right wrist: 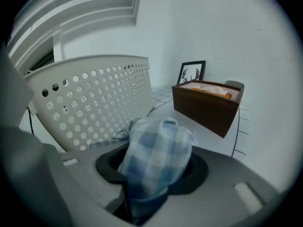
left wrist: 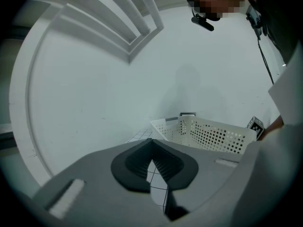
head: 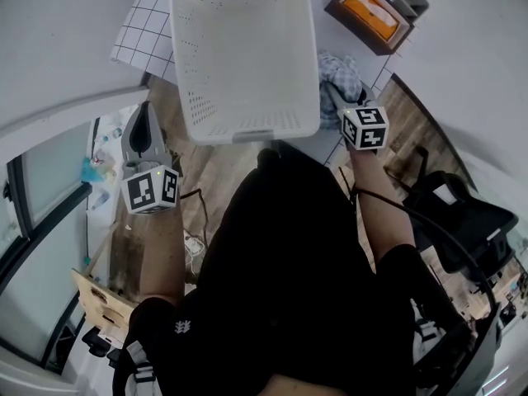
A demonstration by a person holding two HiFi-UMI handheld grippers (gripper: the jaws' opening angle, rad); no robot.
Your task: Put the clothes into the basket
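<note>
The white perforated basket (head: 243, 52) stands on the tiled table, and its wall (right wrist: 94, 103) fills the left of the right gripper view. A blue-and-white checked cloth (head: 338, 77) lies just right of the basket. My right gripper (right wrist: 152, 170) is shut on this cloth (right wrist: 156, 145), which bunches up between the jaws; in the head view its marker cube (head: 365, 128) sits just below the cloth. My left gripper (head: 142, 139) hangs off the table's left front, beside the basket. Its jaws (left wrist: 151, 162) meet at the tips with nothing between them.
A brown box (head: 371, 11) with orange contents stands on the table (head: 140, 23) beyond the cloth, with a framed picture (right wrist: 191, 72) behind it. A black bag (head: 462, 213) sits on the wooden floor to the right. A white wall lies ahead.
</note>
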